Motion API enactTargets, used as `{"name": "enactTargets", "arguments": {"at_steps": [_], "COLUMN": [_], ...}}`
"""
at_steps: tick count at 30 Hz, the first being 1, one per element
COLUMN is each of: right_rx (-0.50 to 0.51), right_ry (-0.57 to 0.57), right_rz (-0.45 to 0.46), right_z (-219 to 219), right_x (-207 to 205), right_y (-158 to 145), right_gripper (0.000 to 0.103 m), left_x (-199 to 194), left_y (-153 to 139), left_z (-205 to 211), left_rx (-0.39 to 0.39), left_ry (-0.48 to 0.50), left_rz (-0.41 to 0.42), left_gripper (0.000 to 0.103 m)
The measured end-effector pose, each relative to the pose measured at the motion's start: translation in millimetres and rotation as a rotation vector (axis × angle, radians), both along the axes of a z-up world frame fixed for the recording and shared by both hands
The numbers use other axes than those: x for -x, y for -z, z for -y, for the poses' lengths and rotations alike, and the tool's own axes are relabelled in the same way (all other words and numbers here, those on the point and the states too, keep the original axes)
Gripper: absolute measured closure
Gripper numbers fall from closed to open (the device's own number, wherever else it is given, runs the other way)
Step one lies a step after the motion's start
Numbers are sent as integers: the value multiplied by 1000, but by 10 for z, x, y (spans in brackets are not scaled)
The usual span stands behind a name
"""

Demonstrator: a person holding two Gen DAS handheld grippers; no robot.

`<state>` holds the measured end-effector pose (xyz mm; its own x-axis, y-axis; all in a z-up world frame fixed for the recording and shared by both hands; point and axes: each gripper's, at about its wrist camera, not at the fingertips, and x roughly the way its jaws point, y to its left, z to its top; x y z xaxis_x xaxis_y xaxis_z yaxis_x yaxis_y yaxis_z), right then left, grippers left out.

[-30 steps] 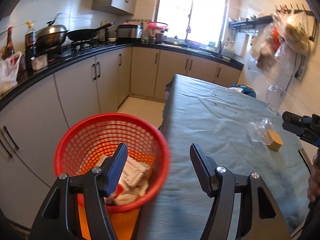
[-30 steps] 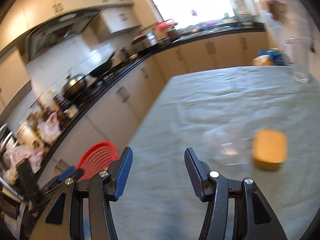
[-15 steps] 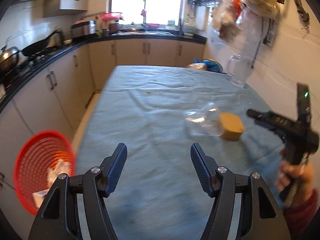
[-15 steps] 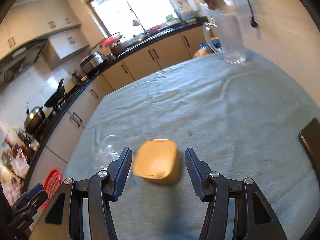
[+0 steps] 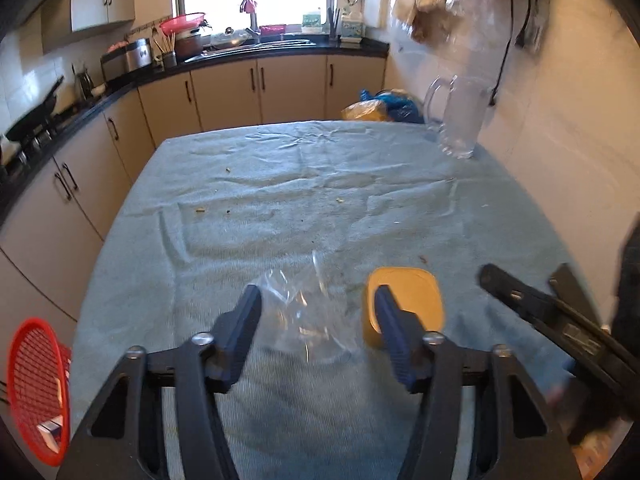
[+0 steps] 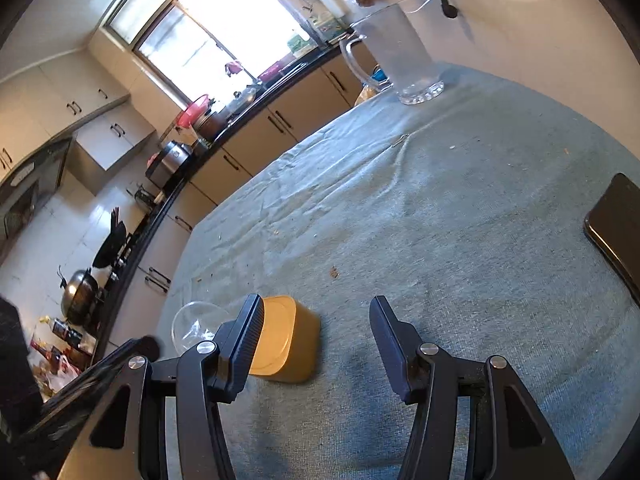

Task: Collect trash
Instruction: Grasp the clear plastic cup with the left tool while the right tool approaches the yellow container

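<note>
left gripper [image 5: 318, 326] jaws spread, straddling clear plastic wrapper [image 5: 304, 316] on table near edge | right gripper [image 6: 316, 336] agape, empty, yellow tub [image 6: 286, 340] by its left finger | step: approach-to-grasp | next: lower, pinch wrapper, carry to red basket [image 5: 34, 390] at near left

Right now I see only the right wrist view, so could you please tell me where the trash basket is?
Observer: The red basket sits off the near left corner of the tablecloth, lower than the tabletop.
Operator: Thank you. Is anything in it?
Observer: Yes, some packaging shows at its bottom.
Operator: And what about the left gripper?
Observer: The left gripper is open, with the clear plastic container lying between its fingers in that view.
</note>
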<state>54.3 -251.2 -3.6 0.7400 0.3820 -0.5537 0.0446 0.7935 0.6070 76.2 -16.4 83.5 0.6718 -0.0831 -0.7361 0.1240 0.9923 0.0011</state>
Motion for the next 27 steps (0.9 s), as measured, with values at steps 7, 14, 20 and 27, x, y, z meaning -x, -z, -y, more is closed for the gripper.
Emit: {"name": "enactTargets", "arguments": {"at_steps": [7,14,20,27], "right_rx": [-5,81,218,415], "right_ry": [2,-48,-135,-229], "right_rz": [-3,0,-4,-1], "right_z": [17,-175,-499,-927], "right_x": [10,-27,-61,-50], "right_y": [15,12,43,122], "right_gripper": [41,34,31,26], "left_x": [-190,-10,184,266], "left_y": [231,262,328,357], "left_z": [69,-264,-642,-912], "left_rx": [-106,-104,-41,58], "left_ry": [-30,-50,-63,-63], "left_rz": [-20,39,98,143], "left_gripper": [86,93,94,95]}}
